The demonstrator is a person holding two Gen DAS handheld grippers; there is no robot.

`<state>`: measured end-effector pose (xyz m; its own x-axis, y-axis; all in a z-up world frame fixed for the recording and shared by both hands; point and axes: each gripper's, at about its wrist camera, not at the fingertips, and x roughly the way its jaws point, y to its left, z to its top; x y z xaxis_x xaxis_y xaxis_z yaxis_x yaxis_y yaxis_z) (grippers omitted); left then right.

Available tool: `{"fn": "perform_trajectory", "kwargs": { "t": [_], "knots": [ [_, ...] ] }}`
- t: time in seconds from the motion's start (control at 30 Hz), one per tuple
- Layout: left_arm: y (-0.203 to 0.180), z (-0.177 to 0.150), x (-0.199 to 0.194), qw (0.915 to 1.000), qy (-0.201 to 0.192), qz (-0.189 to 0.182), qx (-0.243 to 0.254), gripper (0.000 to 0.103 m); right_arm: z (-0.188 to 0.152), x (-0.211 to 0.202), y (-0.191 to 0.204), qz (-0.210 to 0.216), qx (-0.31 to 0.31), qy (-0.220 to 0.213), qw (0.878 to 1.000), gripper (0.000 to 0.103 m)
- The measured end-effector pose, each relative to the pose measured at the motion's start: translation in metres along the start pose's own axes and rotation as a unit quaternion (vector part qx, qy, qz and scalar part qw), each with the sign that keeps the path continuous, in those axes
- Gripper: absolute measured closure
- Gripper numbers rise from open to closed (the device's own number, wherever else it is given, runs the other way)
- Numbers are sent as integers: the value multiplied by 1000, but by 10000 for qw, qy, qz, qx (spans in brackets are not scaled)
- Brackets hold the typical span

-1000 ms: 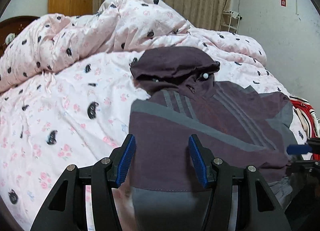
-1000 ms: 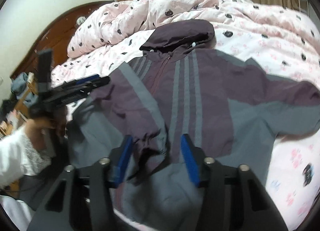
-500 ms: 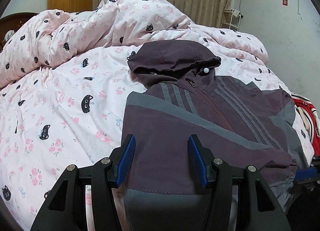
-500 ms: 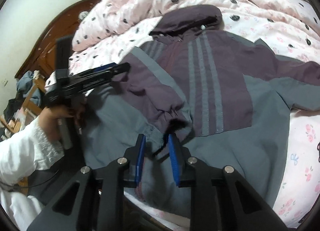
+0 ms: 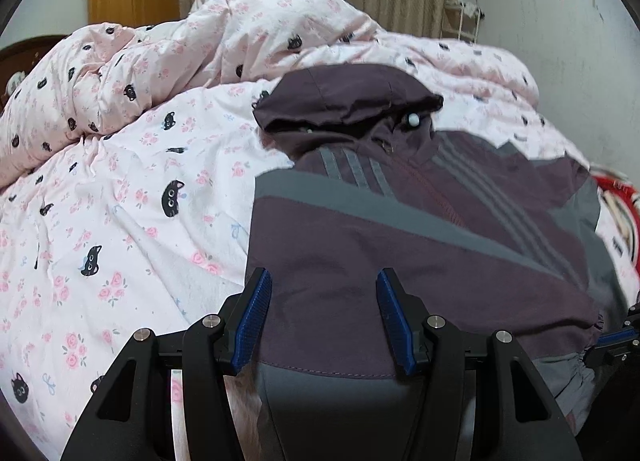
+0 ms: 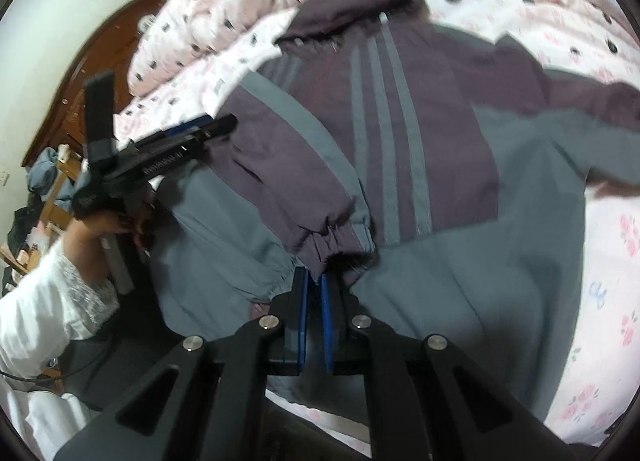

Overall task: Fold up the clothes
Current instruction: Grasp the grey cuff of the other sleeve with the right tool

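The jacket (image 6: 420, 149) is spread face-up on the bed (image 5: 120, 221), with 1 sleeve (image 6: 288, 181) already laid across the front. Its cuff is pinched by the right gripper (image 6: 314, 281). The left gripper (image 5: 324, 317) is held spread, with nothing gripped. Most folding is judged left.

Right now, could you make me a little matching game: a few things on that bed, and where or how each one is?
Things:
1. hood
2. cuff
3. left gripper
4. duvet

States:
A. open over the jacket
B. heaped up behind
C. pinched in the right gripper
D. at the jacket's far end

Pairs: 1-D, 2-C, 3-A, 4-B
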<state>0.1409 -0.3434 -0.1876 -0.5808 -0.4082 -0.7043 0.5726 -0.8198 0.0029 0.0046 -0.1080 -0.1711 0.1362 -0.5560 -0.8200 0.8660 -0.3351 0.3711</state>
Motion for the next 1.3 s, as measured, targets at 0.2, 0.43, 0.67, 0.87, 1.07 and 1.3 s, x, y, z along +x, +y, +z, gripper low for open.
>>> {"fn": "perform_trajectory", "kwargs": {
  "t": [0.2,0.43,0.67,0.87,1.07,1.3],
  "knots": [
    [1,0,-7,9999,-108,-47,-45,53,4,-10,-1,-276,-113,75,9995,92],
    [-7,4,-30,9973,-578,-457,-23,53,20,-77,-78,-996,656,-748,9900,58],
    [-28,1,-19,9973,-390,-569,269,53,27,-100,-198,-1359,2354,-1264,9540,54],
    [-29,0,-12,9977,-287,-567,230,53,20,-88,-261,-863,3480,-1460,9220,54],
    [-27,-1,-10,9979,-260,-571,188,53,37,-72,-276,-855,3588,-1487,9175,55],
    [-26,-1,-10,9977,-246,-604,203,53,37,-75,-288,-797,3637,-1650,9133,67]
  ]
}}
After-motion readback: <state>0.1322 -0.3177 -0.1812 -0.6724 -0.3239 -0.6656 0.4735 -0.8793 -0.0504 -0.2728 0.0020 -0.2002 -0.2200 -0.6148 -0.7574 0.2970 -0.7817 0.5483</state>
